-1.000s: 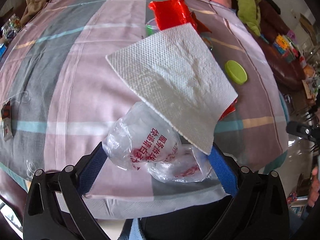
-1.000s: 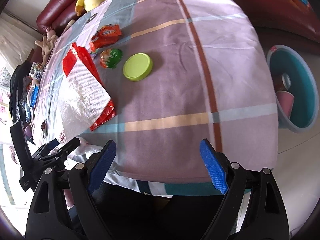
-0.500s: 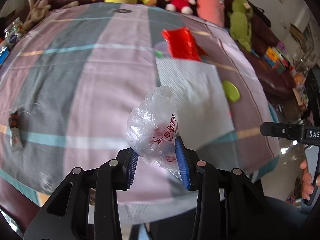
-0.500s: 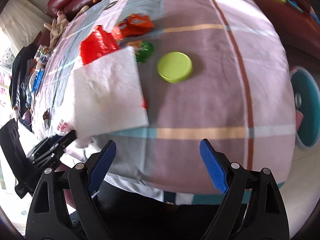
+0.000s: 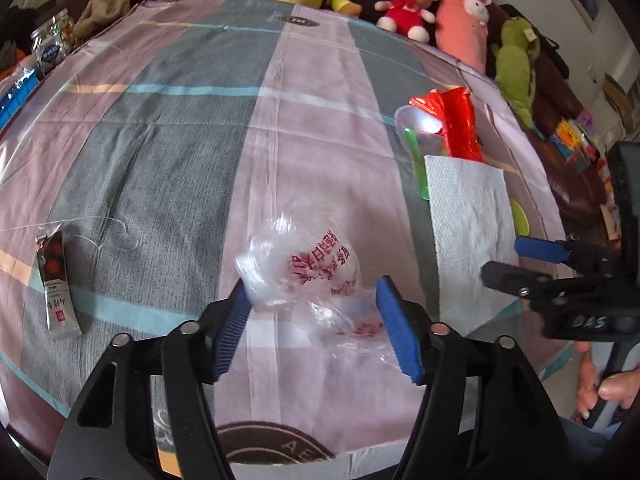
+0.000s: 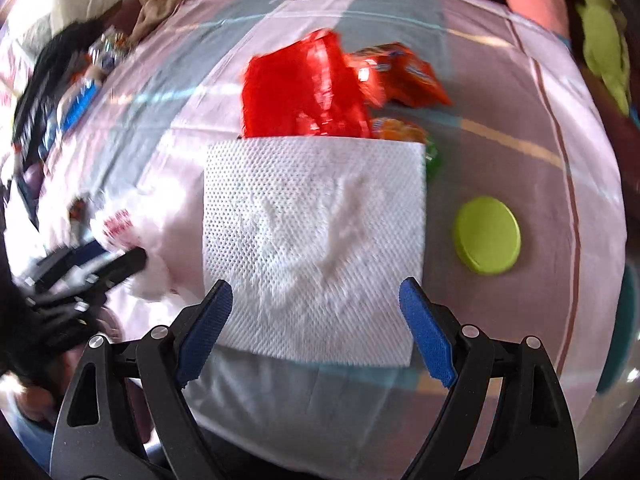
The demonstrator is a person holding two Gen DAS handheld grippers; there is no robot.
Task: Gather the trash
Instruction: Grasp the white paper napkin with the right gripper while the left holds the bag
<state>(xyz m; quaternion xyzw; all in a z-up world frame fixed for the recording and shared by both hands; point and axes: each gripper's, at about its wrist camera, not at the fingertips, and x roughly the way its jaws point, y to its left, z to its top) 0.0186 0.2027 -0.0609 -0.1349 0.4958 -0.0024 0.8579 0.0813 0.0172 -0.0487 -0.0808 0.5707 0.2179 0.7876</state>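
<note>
Paper towel lies flat directly ahead of the wide-open, empty right gripper; left gripper, jaws opening, straddles the clear plastic bag.

Table under checked cloth, bearing clear plastic bag, paper towel, red wrapper, green lid, small sachet.
</note>
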